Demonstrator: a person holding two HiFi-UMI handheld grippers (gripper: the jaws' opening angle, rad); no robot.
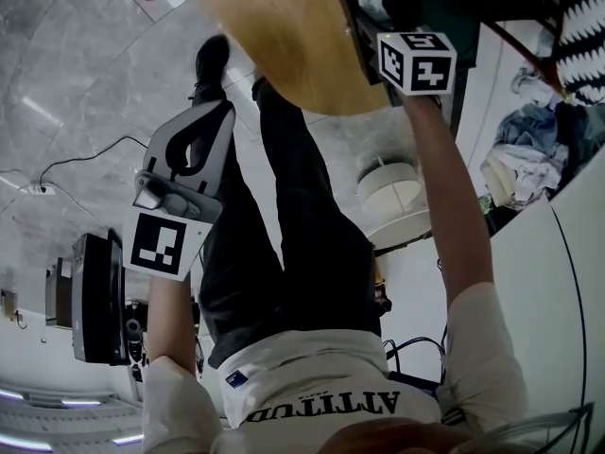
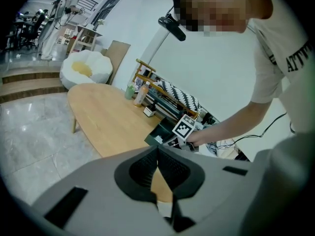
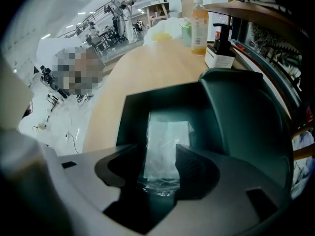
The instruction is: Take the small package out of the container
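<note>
Package (image 3: 167, 141): one, clear plastic, lying flat on the floor of the dark green container (image 3: 236, 112). Its near end sits between the right claw's jaws.

Left gripper (image 2: 157, 150): jaws together, pads meeting along one line, nothing between them. In the head view it hangs over the floor, left of the person's legs and well apart from the table (image 1: 284, 36). It touches nothing.

Right gripper (image 3: 156, 155): jaws wide apart, straddling the package's near end. There's a dark gap between the left pad and the package's left edge. The right pad overlaps the package's right edge, and I can't tell whether it touches. No clamp visible. The claw points steeply down into the container. In the left gripper view its marker cube (image 2: 183, 127) shows right at the container, with the person's forearm behind it.

Counts:
- package: 1
- container: 1, open top, at the table's near end by the edge
- grippers: 2, one marker cube each
- table: 1, oval, light wood
- past the container on the table: an orange bottle (image 3: 199, 26), a green one (image 3: 186, 33) and a dark pump dispenser (image 3: 220, 45), so 3
- shelf rack (image 3: 266, 38): 1, right of the container
</note>
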